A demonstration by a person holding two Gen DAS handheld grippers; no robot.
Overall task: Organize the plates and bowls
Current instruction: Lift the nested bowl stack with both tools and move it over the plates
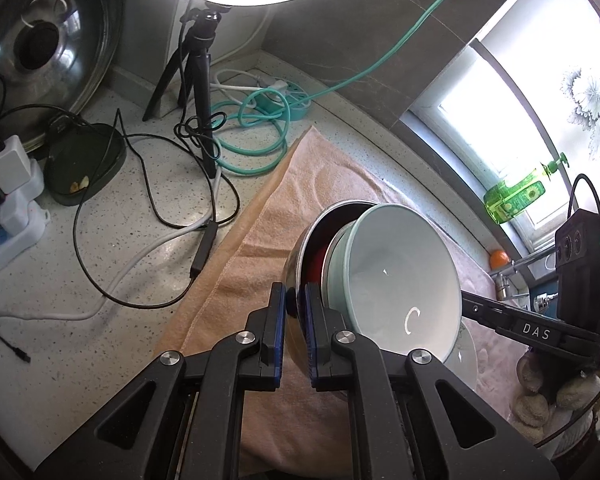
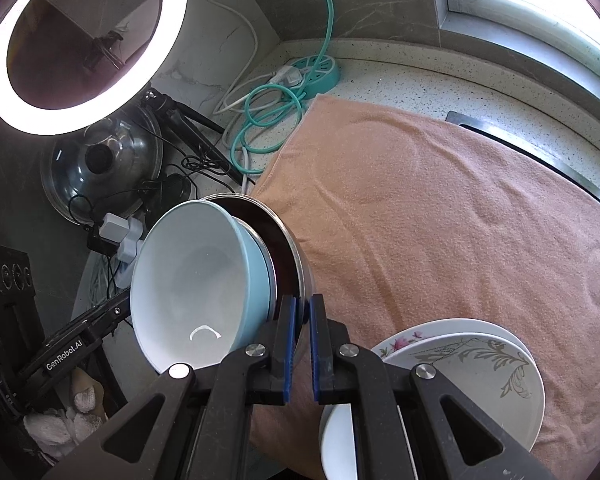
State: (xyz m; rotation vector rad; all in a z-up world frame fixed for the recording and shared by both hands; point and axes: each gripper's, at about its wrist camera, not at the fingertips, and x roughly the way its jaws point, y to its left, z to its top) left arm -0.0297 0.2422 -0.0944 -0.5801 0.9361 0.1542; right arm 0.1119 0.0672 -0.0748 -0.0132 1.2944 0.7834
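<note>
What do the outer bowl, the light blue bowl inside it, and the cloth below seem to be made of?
Outer bowl: probably stainless steel, with a thin, shiny, mirror-like rim.
Light blue bowl: likely glazed ceramic, though melamine is possible; smooth, glossy, with sharp highlights.
Cloth: terry towel, matte looped pile, soft wrinkles.

Bright and sharp mid-frame, lit by a glowing ring light (image 2: 86,46) blown out to pure white and daylight from the window (image 1: 512,120), also overexposed. Strong fisheye bending with dark vignetted corners; left-hand clutter dim, perhaps slightly soft. Small glare arcs inside the pale bowl (image 2: 196,280)
</note>
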